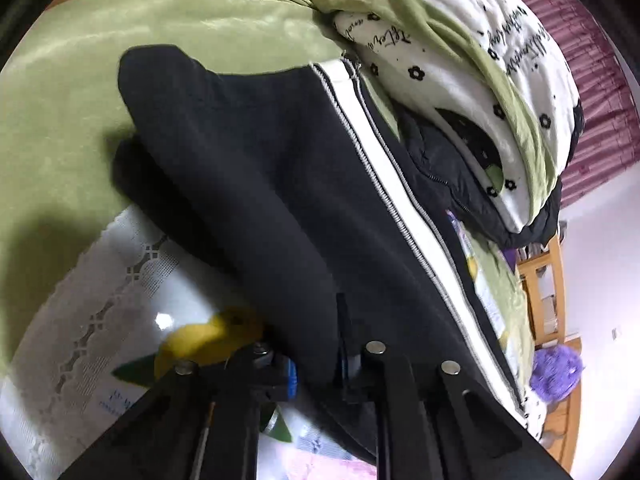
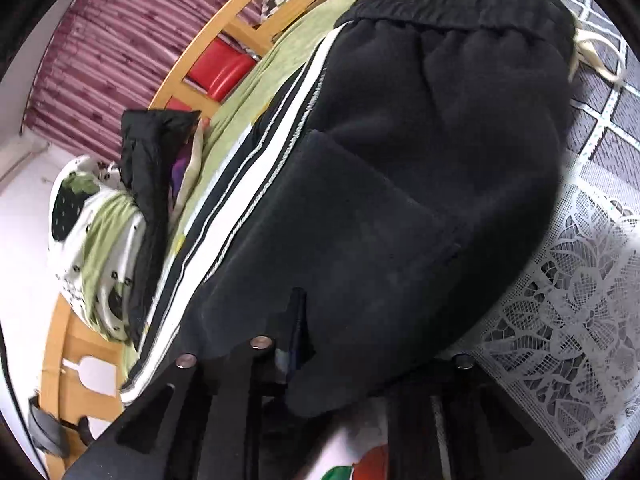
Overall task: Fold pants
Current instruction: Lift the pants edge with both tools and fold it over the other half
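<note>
Pants (image 1: 304, 184) run lengthwise away from both grippers, stripe (image 1: 404, 200) on far edge. L gripper (image 1: 316, 364) and R gripper (image 2: 360, 360): both clamped on near hem.

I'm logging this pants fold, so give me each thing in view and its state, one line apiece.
Pants: black, white side stripe, lying doubled on the bed, waistband at the far end.
Left gripper: shut on the pants' edge.
Right gripper: closed on a fold of the pants.
Drawstring: hanging loose.
Green blanket: spread flat.
Flowered quilt: bundled in a heap.
</note>
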`<action>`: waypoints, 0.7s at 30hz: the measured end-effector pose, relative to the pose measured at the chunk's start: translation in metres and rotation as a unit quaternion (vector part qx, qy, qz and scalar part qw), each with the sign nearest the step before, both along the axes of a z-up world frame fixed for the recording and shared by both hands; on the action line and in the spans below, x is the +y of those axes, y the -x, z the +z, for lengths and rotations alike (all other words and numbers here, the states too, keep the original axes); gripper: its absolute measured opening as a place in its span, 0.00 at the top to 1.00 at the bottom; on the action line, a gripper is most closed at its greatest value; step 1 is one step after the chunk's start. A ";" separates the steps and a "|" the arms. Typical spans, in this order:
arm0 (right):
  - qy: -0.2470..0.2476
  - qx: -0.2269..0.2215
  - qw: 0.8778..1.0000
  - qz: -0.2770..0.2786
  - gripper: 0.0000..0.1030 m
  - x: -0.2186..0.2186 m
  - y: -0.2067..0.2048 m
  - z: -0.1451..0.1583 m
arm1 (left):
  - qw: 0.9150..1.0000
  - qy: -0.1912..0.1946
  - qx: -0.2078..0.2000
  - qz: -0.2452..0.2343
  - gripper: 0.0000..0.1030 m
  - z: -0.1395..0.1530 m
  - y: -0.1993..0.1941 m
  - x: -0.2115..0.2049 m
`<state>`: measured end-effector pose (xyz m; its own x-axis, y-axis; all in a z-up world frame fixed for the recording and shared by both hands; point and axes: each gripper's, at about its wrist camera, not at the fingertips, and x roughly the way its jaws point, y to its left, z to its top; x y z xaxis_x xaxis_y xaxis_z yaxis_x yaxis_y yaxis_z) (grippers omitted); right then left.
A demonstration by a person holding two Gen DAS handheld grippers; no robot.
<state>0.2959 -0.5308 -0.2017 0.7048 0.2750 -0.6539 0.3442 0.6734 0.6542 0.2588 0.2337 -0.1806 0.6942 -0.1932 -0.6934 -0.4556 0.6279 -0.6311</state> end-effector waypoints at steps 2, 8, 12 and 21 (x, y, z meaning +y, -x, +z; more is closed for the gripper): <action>0.016 -0.022 1.000 0.004 0.88 0.002 0.014 0.023 | 1.000 -0.007 -0.018 -0.018 0.88 0.023 0.012 -0.004; 0.073 -0.032 0.996 0.034 0.93 0.001 0.077 0.078 | 0.994 -0.057 -0.025 -0.085 0.88 0.065 0.080 -0.031; 0.077 -0.020 0.996 0.047 0.93 -0.012 0.134 0.082 | 0.993 -0.054 -0.015 -0.106 0.88 0.063 0.137 -0.038; 0.089 0.048 0.993 0.054 0.84 -0.043 0.214 0.024 | 0.987 -0.090 0.057 -0.119 0.81 0.023 0.181 -0.052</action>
<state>0.0820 -0.5739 -0.1775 0.6100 0.2197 -0.7614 0.3191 0.8114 0.4897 0.0782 0.1813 -0.1574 0.5603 -0.2071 -0.8020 -0.3431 0.8232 -0.4523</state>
